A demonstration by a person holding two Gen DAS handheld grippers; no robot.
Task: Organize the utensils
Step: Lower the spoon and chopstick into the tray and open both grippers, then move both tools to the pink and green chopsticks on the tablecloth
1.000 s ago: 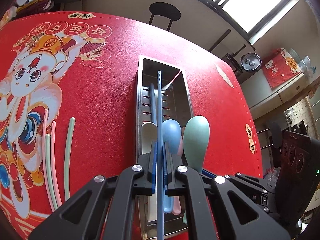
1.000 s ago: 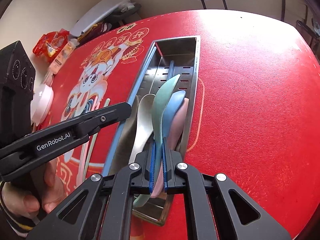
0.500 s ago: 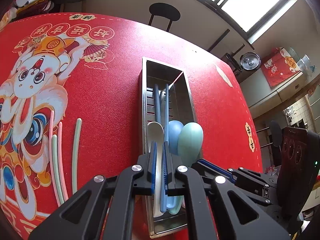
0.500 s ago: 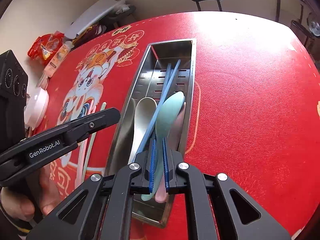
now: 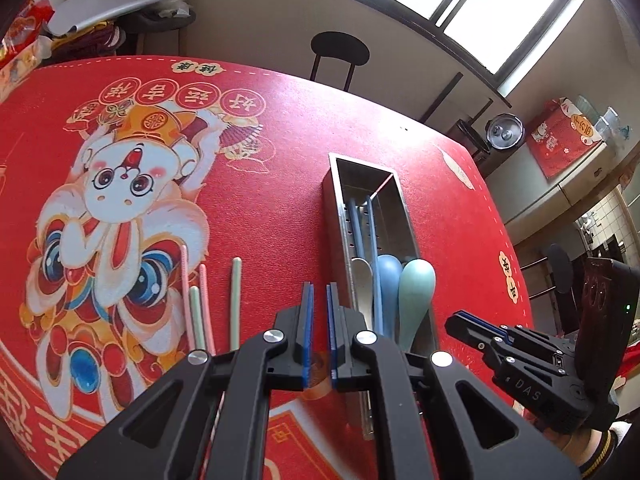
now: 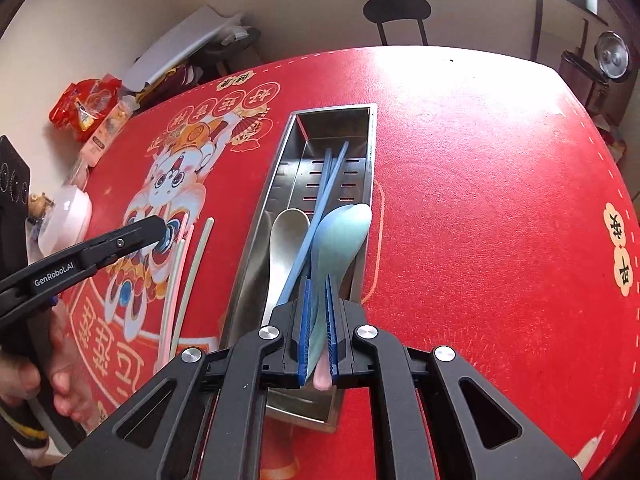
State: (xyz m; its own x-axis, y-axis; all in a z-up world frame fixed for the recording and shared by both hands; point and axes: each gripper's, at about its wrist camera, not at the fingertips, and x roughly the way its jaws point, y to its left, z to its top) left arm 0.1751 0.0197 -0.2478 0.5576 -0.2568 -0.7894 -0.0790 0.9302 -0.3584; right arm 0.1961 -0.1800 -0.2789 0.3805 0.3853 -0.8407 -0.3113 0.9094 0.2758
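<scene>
scene: a red tablecloth [image 5: 360, 120] printed with a cartoon rabbit, seen from two hand-held grippers.
tray: a long steel utensil tray [image 6: 362, 152] lies lengthwise on the cloth, to the right of the rabbit print.
in the tray: two blue chopsticks [image 6: 326, 196] crossing near the far end, a white spoon [image 6: 286, 236], a blue spoon [image 5: 389, 276], a green spoon [image 6: 344, 240] and a pink spoon [image 6: 322, 376] showing only at its handle end.
on the cloth: pink chopsticks [image 5: 185, 280] and green chopsticks [image 5: 236, 296] lie side by side, left of the tray and apart from it.
left gripper [image 5: 318, 300]: pressed nearly together, nothing between the pads, over the cloth between loose chopsticks and tray.
right gripper [image 6: 318, 292]: pads close either side of the green spoon's handle; whether they pinch it, cannot tell.
person: fingers [image 6: 60, 384] wrap the left gripper's handle.
</scene>
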